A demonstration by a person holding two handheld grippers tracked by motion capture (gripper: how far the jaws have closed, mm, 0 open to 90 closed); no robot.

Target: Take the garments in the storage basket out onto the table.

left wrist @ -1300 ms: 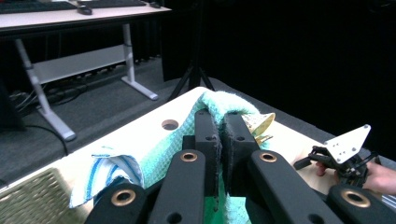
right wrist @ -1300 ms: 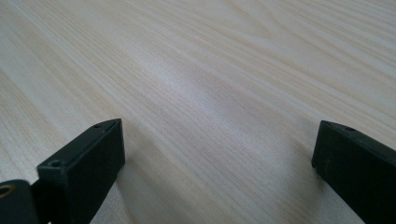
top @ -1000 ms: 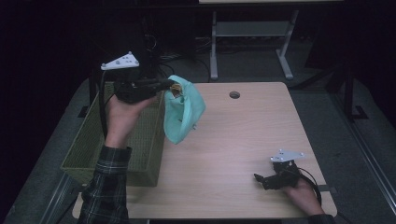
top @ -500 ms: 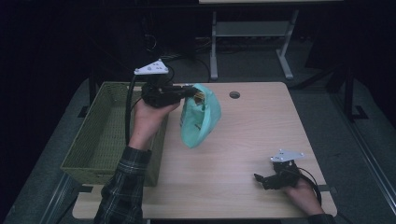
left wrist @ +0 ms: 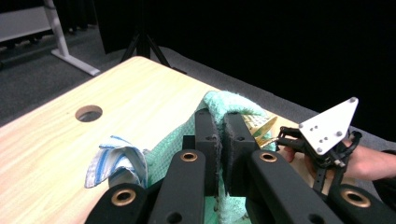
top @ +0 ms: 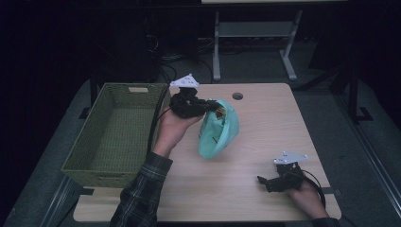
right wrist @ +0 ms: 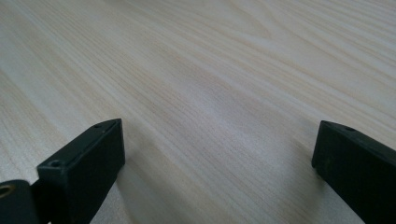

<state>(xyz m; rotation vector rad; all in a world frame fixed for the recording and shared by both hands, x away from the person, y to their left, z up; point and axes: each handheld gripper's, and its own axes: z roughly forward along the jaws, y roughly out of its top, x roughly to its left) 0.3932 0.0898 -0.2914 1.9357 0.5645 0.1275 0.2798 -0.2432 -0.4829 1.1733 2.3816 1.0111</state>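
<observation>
Here, near the bench's [top: 265,198] front right corner, the right tool [top: 263,181] is rested on the wood, jaws spread wide, nothing gripped. Farther in, over the bench's middle toward its left edge, the left tool [top: 215,108] is clenched on a mint-green cloth [top: 218,132], which is held up off the surface and hangs clear. A blue-striped piece [left wrist: 114,161] and something gold [left wrist: 259,126] are seen with the cloth; what they are cannot be told. Beyond the left edge, the green woven basket [top: 80,161] is seen with nothing inside. Judged: cloth lifted, placement not yet done; where it should go cannot be told. No readable writing or brand.
</observation>
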